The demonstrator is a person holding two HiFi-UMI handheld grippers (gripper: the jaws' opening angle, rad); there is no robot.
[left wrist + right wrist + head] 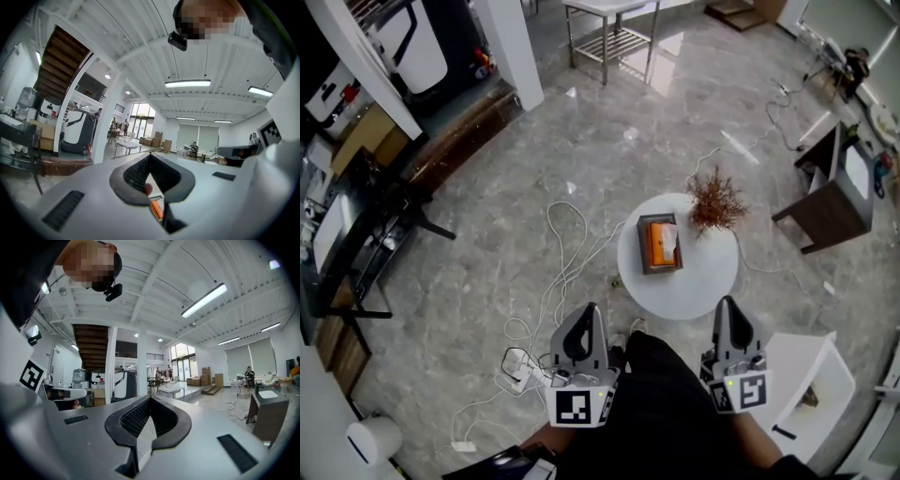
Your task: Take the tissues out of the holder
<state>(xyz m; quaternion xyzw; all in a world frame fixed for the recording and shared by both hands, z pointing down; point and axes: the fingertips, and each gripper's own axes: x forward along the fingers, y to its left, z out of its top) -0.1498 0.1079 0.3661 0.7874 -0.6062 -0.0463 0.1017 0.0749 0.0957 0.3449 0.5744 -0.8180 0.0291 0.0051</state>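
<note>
On the round table (698, 281), the tissue holder (660, 243) points lengthwise away — left claw (587, 311) and right claw (728, 306) closed, empty.

Grey marble floor (609, 141) is gleaming ahead of the left tongs (586, 314), white cables (567, 244) trailing across it. Strip lights (187, 84) are glowing overhead, a wooden staircase (58, 65) is climbing to their left, and tall windows (140, 115) are shining far ahead.
</note>
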